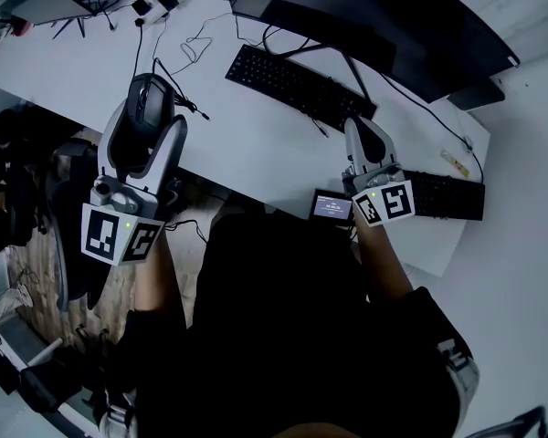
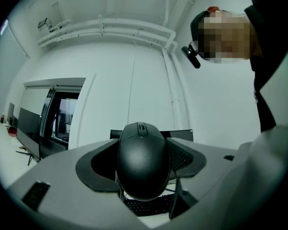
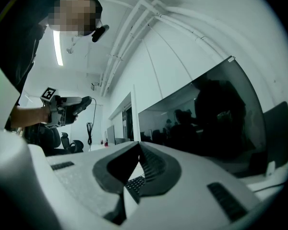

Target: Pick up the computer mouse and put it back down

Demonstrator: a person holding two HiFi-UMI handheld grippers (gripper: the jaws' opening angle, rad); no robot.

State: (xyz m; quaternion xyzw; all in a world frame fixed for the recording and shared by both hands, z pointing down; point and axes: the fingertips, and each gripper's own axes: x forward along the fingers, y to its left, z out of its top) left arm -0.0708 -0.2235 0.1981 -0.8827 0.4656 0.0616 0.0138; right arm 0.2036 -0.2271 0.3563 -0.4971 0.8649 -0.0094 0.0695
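In the head view the left tongs (image 1: 153, 117) hold the computer mouse (image 1: 152, 99) in the air over the near left edge of the white surface (image 1: 256, 144), while the right tongs (image 1: 358, 128) hover near the keyboard (image 1: 297, 85). The left gripper view shows the mouse (image 2: 143, 159) clamped by its flanks between wide-spread pads, nearly level, probably so it sets down flat. The right gripper view shows those tongs pressed together on nothing, idle, I judge, since one grip suffices.

R gripper (image 3: 139, 145) jaws together, empty; keyboard (image 3: 135, 183) below, monitor (image 3: 211, 123) at right
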